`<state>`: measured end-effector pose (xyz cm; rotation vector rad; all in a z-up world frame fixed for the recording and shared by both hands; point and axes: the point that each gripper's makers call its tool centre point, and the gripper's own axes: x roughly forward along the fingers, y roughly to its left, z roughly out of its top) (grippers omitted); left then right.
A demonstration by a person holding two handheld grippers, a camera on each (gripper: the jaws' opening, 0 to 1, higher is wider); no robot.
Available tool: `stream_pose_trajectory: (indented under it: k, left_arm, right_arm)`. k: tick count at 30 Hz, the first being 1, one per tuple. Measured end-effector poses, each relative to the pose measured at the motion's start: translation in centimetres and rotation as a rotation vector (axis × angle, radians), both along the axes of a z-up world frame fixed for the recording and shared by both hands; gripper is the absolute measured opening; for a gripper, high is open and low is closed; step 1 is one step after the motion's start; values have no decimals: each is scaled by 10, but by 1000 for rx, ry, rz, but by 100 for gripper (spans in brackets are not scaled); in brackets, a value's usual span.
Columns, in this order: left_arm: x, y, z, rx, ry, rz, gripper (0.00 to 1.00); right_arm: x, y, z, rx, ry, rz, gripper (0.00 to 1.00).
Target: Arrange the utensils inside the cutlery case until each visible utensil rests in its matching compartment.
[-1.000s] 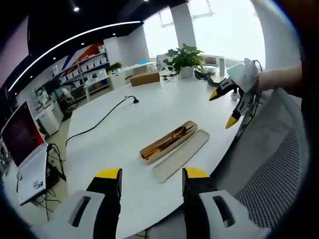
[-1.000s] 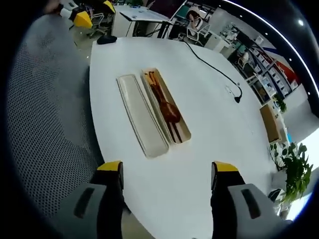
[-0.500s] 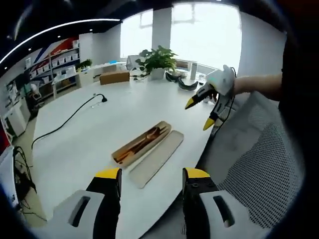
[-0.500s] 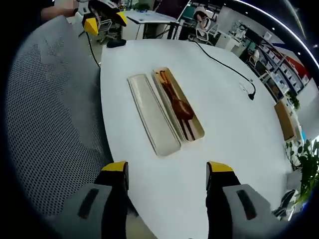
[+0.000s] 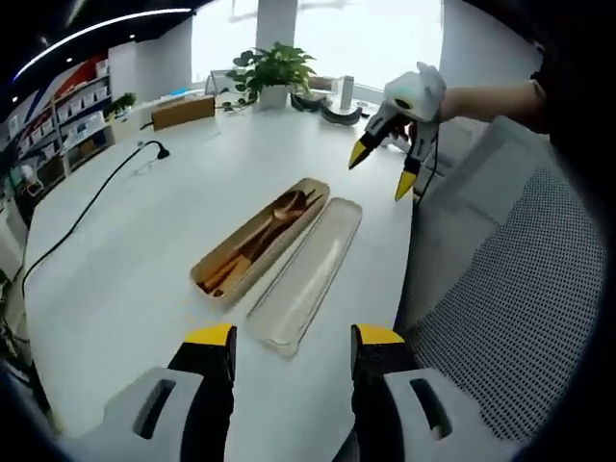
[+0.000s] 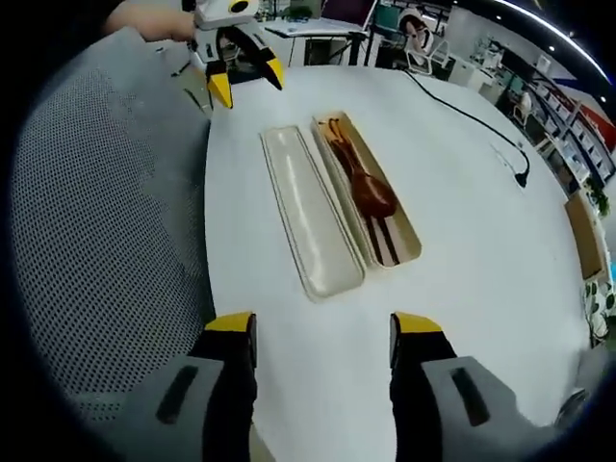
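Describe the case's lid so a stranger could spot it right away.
On the white table, near the edge by the mesh chair, two long narrow trays lie side by side. The lid is the pale, empty one nearer the chair; its neighbour, the case, holds brown wooden utensils.

Bare table (image 6: 462,192) around case (image 6: 371,192); lid (image 6: 310,212) alongside it.

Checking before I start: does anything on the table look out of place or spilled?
Nothing stands out. The open case holds wooden utensils, its lid lies flat beside it, and the white table shows no spill. Both grippers are open, apart from them.
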<state>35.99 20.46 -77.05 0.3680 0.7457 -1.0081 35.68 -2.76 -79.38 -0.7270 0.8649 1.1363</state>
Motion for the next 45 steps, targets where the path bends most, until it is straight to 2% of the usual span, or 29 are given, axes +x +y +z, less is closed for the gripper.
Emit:
stream_pose_trajectory:
  k: [5, 9, 12, 16, 18, 19, 22, 24, 25, 27, 28, 29, 30, 31, 35, 40, 45]
  left_arm:
    - [10, -6, -16, -1, 34, -25, 49]
    - [14, -8, -24, 20, 41, -55, 49]
    - [18, -11, -28, 1, 58, -52, 49]
    - [19, -15, -35, 2, 80, -59, 48]
    - [19, -18, -36, -12, 88, -61, 48]
    - [19, -21, -36, -31, 110, -48, 48]
    - [21, -26, -39, -25, 102, -64, 49]
    - [18, -30, -42, -19, 120, -75, 49]
    - [15, -32, -45, 25, 106, -121, 49]
    - [12, -34, -49, 60, 103, -148, 49]
    - [12, -37, -50, 60, 94, -153, 49]
    - [12, -38, -52, 61, 95, -156, 49]
    - [15, -40, -50, 56, 59, -179, 48]
    - [14, -38, -51, 67, 80, -157, 47]
    - [15, -39, -50, 62, 72, -157, 46]
    - [13, -36, -52, 95, 24, -211, 42]
    - [10, -36, -52, 85, 22, -223, 41]
  right_arm:
    - [6, 8, -8, 25, 30, 26, 52]
    - [9, 14, -18, 17, 48, 49, 50]
    - [8, 18, -25, 7, 68, 71, 49]
    - [11, 22, -28, 21, 74, 71, 48]
    - [12, 24, -28, 27, 74, 76, 48]
    - [12, 24, -29, 27, 77, 78, 48]
    - [15, 25, -30, 27, 78, 86, 47]
    - [16, 27, -31, 32, 80, 85, 46]
    - [16, 27, -33, 25, 85, 84, 46]
    - [16, 27, -36, 23, 88, 93, 45]
    - [19, 29, -35, 35, 67, 109, 44]
    - [18, 27, -35, 23, 74, 100, 42]
    - [20, 27, -35, 22, 73, 100, 41]
    - [20, 27, -35, 22, 72, 100, 40]
    - [16, 28, -34, 4, 62, 141, 35]
    - [11, 28, -34, -11, 61, 165, 34]
    - [10, 29, -34, -53, 61, 181, 34]
